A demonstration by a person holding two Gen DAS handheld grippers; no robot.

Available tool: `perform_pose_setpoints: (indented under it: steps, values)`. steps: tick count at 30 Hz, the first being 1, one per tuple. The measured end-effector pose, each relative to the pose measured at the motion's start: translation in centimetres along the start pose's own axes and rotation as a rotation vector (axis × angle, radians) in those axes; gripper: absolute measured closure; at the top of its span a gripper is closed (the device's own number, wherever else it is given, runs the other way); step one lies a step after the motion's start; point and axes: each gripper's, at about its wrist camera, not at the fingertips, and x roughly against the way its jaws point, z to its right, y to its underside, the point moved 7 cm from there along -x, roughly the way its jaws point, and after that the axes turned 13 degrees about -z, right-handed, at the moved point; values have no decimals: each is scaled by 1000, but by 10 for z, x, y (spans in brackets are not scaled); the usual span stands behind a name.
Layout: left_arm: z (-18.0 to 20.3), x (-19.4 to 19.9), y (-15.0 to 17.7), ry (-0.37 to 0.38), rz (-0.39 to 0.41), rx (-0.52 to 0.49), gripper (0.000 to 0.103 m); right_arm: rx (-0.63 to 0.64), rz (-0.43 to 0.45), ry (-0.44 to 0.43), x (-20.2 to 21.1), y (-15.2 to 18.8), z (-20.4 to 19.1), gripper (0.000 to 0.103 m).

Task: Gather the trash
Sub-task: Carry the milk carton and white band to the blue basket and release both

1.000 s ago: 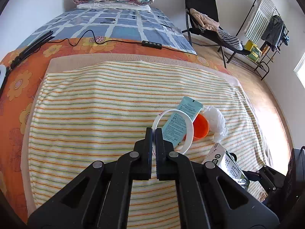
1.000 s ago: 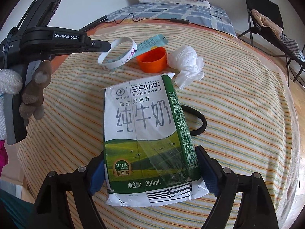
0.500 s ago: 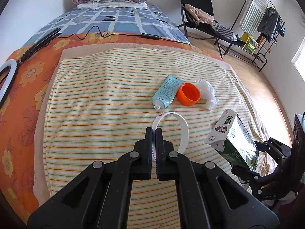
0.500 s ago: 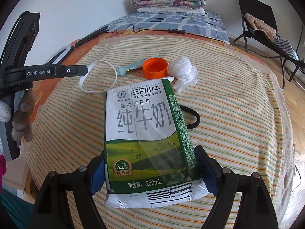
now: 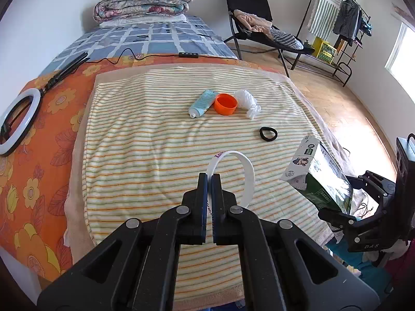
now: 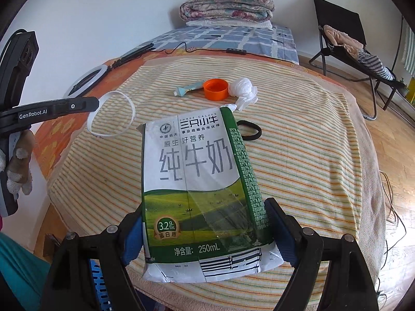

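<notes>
My left gripper [image 5: 209, 178] is shut on a white plastic ring band [image 5: 247, 171] and holds it above the near part of the striped towel [image 5: 145, 140]; the band also shows in the right wrist view [image 6: 111, 114]. My right gripper [image 6: 205, 230] is shut on a flattened green and white milk carton [image 6: 199, 181], seen at the right in the left wrist view [image 5: 321, 176]. On the towel lie a teal tube [image 5: 203, 99], an orange cap [image 5: 225, 103], a crumpled white tissue [image 5: 246, 99] and a black hair tie [image 5: 268, 133].
The towel covers an orange flowered sheet [image 5: 39, 119] on a bed with folded quilts [image 5: 142, 2] at the far end. A ring light [image 5: 18, 119] and cable lie at the left. A black chair [image 5: 254, 18] and clothes rack [image 5: 337, 26] stand on the wood floor.
Both grippers have pulled back toward the near edge of the bed, each still holding its item. The tube, cap and tissue now lie farther away.
</notes>
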Motion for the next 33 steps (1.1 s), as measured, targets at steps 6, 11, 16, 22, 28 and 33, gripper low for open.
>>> perform_pose_setpoints:
  steps: [6,11,16,22,28,33]
  values:
    - [23,21,48,10,-5,-34,103,13,17,-12,23,39,-18,18]
    - [41,27,89,37,-29,-52,103,31,19,-11,36,75,-32,18]
    - [55,21,126,50,-73,-77,103,44,-4,-15,38,112,-44,18]
    - [61,6,160,49,-118,-96,103,38,-51,-19,33,153,-51,18]
    - [68,-9,185,44,-166,-119,103,35,-107,-28,21,184,-52,18]
    - [71,-20,198,45,-201,-125,103,38,-142,-51,12,203,-56,18]
